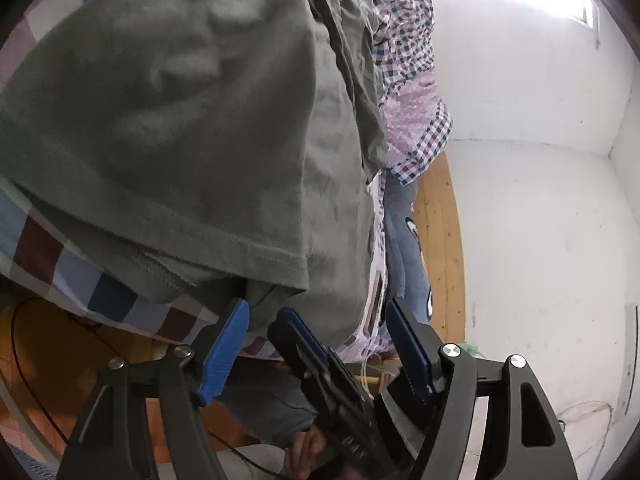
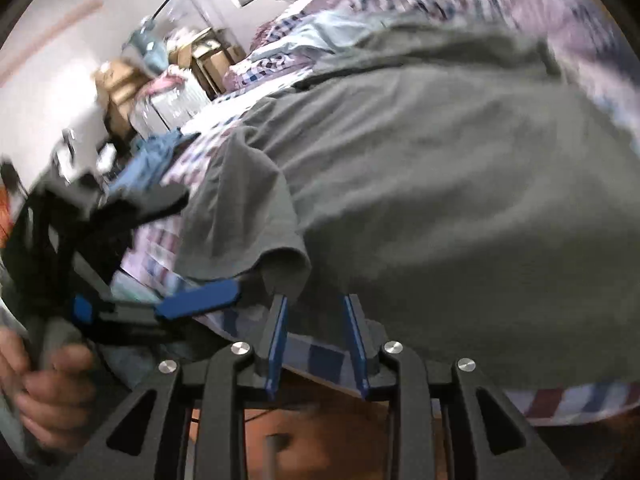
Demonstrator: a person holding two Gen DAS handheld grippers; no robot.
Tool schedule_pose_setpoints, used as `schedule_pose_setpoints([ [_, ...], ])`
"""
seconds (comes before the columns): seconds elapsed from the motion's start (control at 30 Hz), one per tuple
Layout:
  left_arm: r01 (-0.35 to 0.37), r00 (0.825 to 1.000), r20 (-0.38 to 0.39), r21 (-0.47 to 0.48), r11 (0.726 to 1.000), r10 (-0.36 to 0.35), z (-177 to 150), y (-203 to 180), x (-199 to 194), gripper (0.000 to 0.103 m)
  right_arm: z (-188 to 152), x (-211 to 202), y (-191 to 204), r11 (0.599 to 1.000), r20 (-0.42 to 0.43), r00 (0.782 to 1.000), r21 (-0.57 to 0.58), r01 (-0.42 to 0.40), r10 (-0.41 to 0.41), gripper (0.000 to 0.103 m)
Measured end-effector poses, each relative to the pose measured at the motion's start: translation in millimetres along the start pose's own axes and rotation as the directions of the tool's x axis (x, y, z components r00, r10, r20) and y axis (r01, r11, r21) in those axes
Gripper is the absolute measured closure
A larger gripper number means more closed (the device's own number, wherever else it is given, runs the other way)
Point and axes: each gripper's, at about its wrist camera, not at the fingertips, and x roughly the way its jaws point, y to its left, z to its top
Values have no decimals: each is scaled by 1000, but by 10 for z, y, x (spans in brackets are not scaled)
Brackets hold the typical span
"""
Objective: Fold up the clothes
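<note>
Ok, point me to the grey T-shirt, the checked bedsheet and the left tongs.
grey T-shirt [image 1: 192,128]: left wrist view, middle of the body fabric.
checked bedsheet [image 1: 108,298]: left wrist view, dark blue square below the shirt hem.
left tongs [image 1: 316,312]: left wrist view, midway between the blue fingertips.

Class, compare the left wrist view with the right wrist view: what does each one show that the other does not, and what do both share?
Only the left wrist view shows the bare white wall corner and wooden bed frame edge. Only the right wrist view shows stacked cardboard boxes and the person's hand. Both show the grey-green cotton T-shirt on the checked patchwork bedsheet.
</note>
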Motion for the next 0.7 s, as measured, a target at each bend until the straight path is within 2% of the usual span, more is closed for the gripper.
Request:
schedule_pose_setpoints([
  [0.13,-6,1000,-1,9,1000,6,-17,-8,5,28,26,65,-69,995,-5,998,67,-69,69,72],
  [0.3,5,1000,2,-16,1000,-4,0,84,-37,28,83,196,63,995,-16,995,20,-98,98,74],
  [0.37,12,1000,-7,-24,1000,-12,-10,126,-61,28,87,236,146,996,-20,996,-19,-92,92,82],
  [0.4,15,1000,-12,-28,1000,-16,-15,148,-74,28,84,253,193,995,-23,996,-44,-84,83,103],
  [0.57,29,999,-33,-30,999,-30,-40,143,-21,28,75,122,517,974,50,999,-226,26,-15,103],
  [0.63,40,999,-30,-20,999,-41,-49,110,-11,28,32,47,720,931,107,991,-345,117,-85,103],
  [0.7,57,998,-19,-12,998,-57,-52,66,-4,28,-74,53,922,855,152,976,-473,212,-159,103],
])
